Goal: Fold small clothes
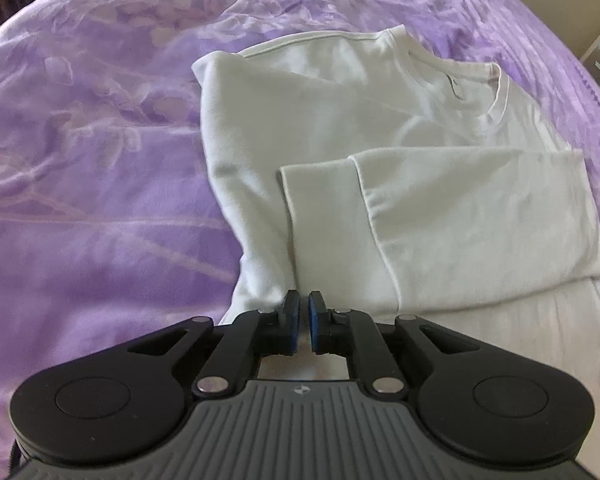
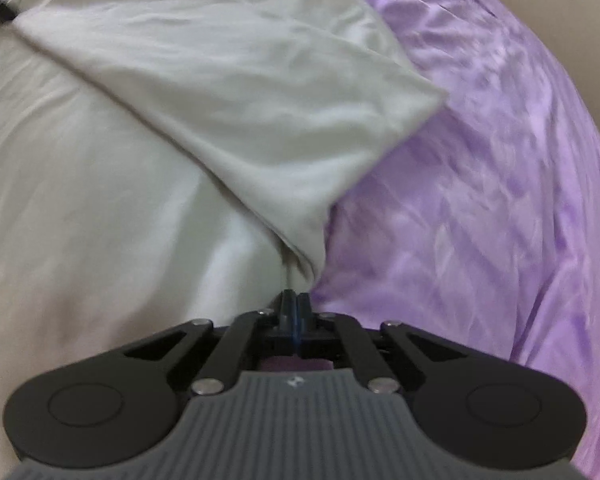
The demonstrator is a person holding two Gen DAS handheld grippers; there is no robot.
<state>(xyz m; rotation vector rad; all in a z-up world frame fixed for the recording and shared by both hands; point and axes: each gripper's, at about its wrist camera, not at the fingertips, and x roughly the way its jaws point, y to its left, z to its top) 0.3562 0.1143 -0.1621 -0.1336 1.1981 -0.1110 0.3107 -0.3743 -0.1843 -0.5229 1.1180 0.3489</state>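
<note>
A white T-shirt (image 1: 340,120) lies on a purple bedspread (image 1: 100,160), its collar (image 1: 496,84) at the far right. One sleeve (image 1: 460,208) is folded in over the body. My left gripper (image 1: 304,300) sits at the shirt's near edge, jaws a narrow gap apart with pale fabric between the blue pads. In the right wrist view the shirt (image 2: 240,100) shows as a slanting flap whose creases run down to a corner. My right gripper (image 2: 296,296) is shut tight on that corner.
A paler white cloth (image 2: 80,200) spreads under and to the left of the flap; it also shows as pale cloth (image 1: 500,344) at the lower right of the left view. Purple bedspread (image 2: 480,200) fills the right side. A wall and furniture edge the far right.
</note>
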